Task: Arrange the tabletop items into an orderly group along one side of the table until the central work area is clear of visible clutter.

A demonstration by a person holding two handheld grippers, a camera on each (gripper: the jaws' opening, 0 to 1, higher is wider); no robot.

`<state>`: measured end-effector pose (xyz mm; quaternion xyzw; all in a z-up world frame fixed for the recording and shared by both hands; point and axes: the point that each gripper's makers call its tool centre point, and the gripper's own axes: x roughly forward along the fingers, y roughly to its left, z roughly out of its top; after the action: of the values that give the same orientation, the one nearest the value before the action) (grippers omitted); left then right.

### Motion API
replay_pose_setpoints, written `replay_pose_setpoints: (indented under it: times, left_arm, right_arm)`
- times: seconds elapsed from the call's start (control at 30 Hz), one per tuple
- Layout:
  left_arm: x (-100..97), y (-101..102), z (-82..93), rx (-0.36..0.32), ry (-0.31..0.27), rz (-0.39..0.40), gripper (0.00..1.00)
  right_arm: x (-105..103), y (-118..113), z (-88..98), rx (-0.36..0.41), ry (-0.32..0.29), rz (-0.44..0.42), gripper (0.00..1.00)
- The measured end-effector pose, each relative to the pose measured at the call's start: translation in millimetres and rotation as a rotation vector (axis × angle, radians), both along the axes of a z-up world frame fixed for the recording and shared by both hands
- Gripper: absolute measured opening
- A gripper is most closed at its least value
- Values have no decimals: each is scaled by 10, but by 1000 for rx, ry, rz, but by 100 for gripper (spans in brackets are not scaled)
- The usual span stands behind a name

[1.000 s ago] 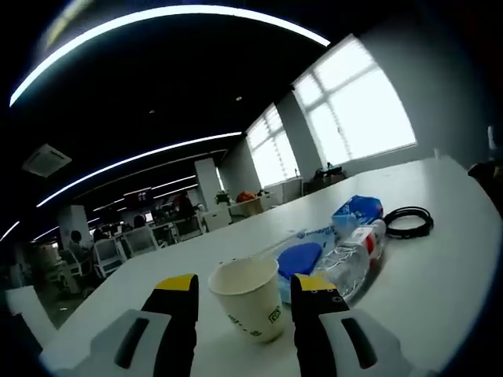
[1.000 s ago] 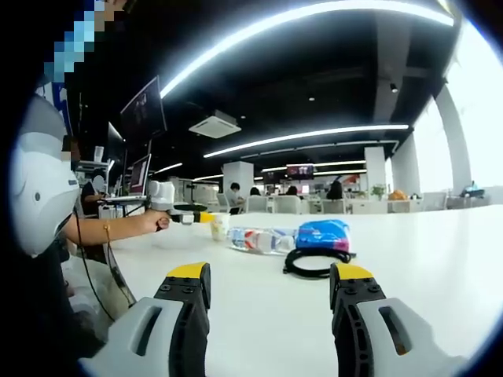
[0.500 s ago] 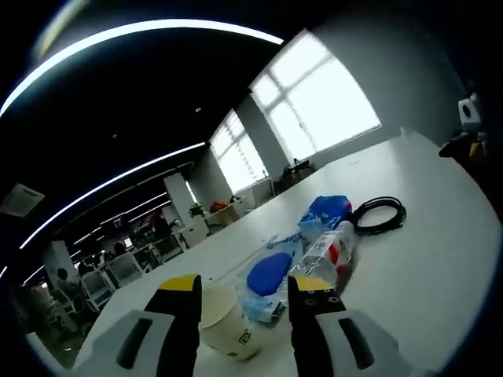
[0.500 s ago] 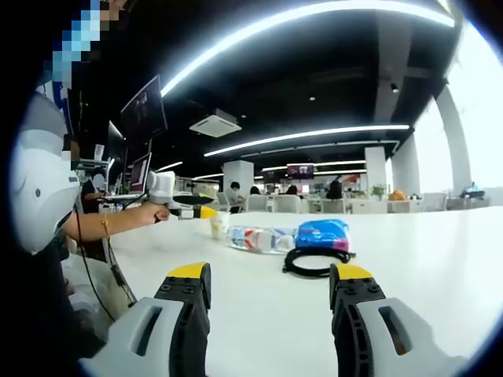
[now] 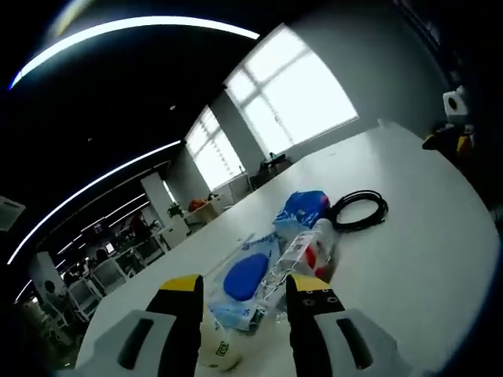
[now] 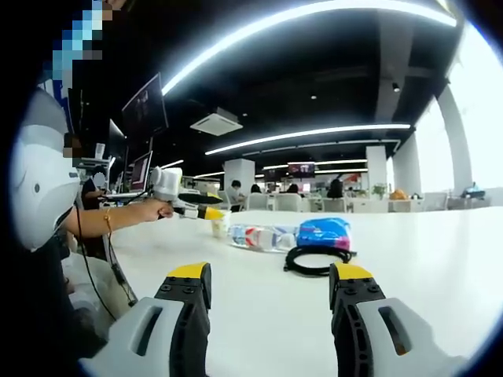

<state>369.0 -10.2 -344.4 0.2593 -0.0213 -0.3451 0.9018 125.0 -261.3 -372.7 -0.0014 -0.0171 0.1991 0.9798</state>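
My left gripper (image 5: 244, 292) is open, its yellow-tipped jaws wide apart. A white paper cup (image 5: 218, 350) stands low between them on the white table (image 5: 409, 259), touching neither. Past it lie a clear packet with a blue oval (image 5: 244, 276), a plastic water bottle (image 5: 308, 247), a blue bag (image 5: 302, 207) and a black cable coil (image 5: 357, 210). My right gripper (image 6: 269, 283) is open over bare table. From there the left gripper (image 6: 185, 207) hovers just above the cup (image 6: 220, 225), beside the bottle (image 6: 259, 234), bag (image 6: 324, 231) and cable (image 6: 314, 258).
A person in a white sleeve (image 6: 39, 188) stands at the table's left end, a hand (image 6: 145, 210) on the left gripper. The right gripper (image 5: 454, 135) shows at the table's far edge. Office desks, chairs and windows (image 5: 302, 98) lie beyond.
The left gripper has lifted and tilted, so the cup has slid lower between its jaws and the packet and bottle have come to the middle. The right gripper has stayed still.
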Motion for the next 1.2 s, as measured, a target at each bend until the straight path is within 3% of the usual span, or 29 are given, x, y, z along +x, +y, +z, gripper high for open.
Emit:
replay_pose_setpoints:
  times: [0.17, 0.77, 1.0, 1.2]
  left_arm:
    - [-17, -90, -64, 59, 0, -23, 41]
    - [3, -281, -211, 95, 44, -67, 41]
    - [7, -336, -296, 106, 86, -113, 41]
    - [56, -379, -383, 161, 98, -117, 40]
  right_arm:
    - [-6, -42, -29, 4, 6, -13, 58]
    - [-24, -93, -62, 18, 10, -27, 58]
    - [-30, -64, -105, 16, 22, -21, 58]
    - [-35, -85, -90, 19, 17, -29, 58]
